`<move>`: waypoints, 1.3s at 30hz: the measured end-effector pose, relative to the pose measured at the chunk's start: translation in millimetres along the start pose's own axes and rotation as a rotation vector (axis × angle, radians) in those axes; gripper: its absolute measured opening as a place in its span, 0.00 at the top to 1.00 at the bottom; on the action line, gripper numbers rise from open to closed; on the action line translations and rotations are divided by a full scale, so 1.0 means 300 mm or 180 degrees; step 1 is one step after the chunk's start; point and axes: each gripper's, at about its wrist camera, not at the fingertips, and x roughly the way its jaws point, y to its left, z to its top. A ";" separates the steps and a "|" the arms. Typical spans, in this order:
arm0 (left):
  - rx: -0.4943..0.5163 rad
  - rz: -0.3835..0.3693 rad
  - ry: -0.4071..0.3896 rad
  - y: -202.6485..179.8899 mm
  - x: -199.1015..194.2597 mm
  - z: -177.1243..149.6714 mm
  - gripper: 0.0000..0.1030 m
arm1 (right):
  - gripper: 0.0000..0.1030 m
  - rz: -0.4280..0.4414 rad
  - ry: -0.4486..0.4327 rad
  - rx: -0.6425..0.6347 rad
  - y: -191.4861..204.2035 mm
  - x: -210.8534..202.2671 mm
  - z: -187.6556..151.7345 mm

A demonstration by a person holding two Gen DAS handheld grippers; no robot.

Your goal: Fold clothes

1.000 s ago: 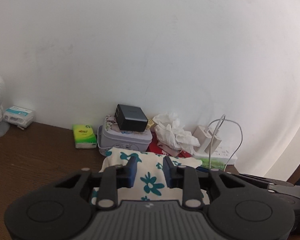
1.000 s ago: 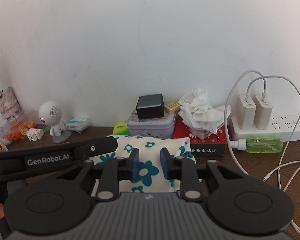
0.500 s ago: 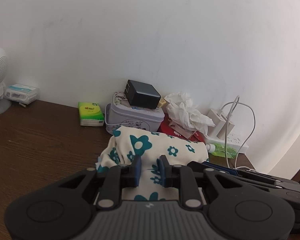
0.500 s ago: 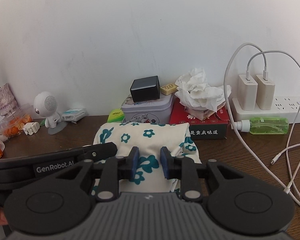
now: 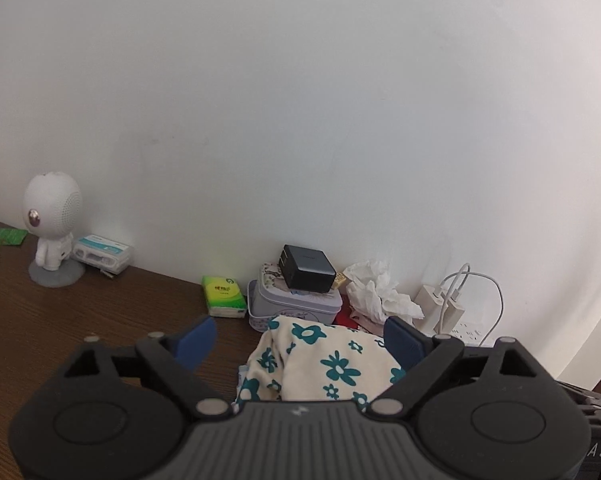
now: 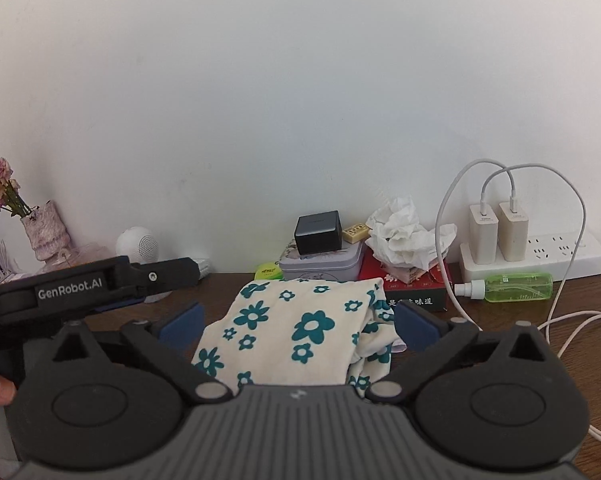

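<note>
A cream garment with teal flowers (image 6: 296, 332) lies folded in a bundle on the brown table, also in the left wrist view (image 5: 328, 364). My left gripper (image 5: 300, 340) is open, its blue pads spread wide either side of the bundle's near end. My right gripper (image 6: 298, 322) is open too, jaws wide apart over the cloth and holding nothing. The left gripper's body (image 6: 80, 288) shows at the left of the right wrist view.
Along the wall stand a grey tin (image 6: 320, 264) with a black charger on it, a red tissue box (image 6: 412, 284), a power strip (image 6: 540, 252) with white cables, a green spray bottle (image 6: 512, 286), a green tissue pack (image 5: 224, 296), a white robot figure (image 5: 52, 224) and a vase (image 6: 44, 232).
Both grippers have opened wide and let go of the garment, which now rests on the table. Both have pulled back slightly from the wall.
</note>
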 end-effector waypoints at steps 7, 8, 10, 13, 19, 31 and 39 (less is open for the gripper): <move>0.0497 0.0176 -0.0119 -0.098 -0.282 -0.078 0.07 | 0.00 -0.0107 0.0008 -0.0356 0.137 -0.237 -0.063; 0.0543 0.0194 -0.0119 -0.110 -0.323 -0.098 0.07 | 0.00 -0.0129 0.0004 -0.0394 0.159 -0.277 -0.078; 0.0578 0.0219 -0.0106 -0.124 -0.408 -0.137 0.06 | 0.00 -0.0161 -0.0005 -0.0444 0.194 -0.357 -0.114; 0.0590 0.0252 -0.0068 -0.137 -0.527 -0.204 0.06 | 0.00 -0.0196 0.0008 -0.0463 0.237 -0.479 -0.182; 0.0620 0.0253 0.0077 -0.167 -0.762 -0.385 0.06 | 0.00 -0.0163 0.0077 -0.0495 0.298 -0.684 -0.333; 0.0361 0.0209 0.0322 -0.133 -1.040 -0.704 0.06 | 0.00 -0.0176 0.0132 -0.0172 0.322 -0.952 -0.635; 0.0411 0.0191 0.0469 -0.142 -1.032 -0.749 0.06 | 0.00 -0.0258 0.0204 -0.0166 0.339 -0.961 -0.690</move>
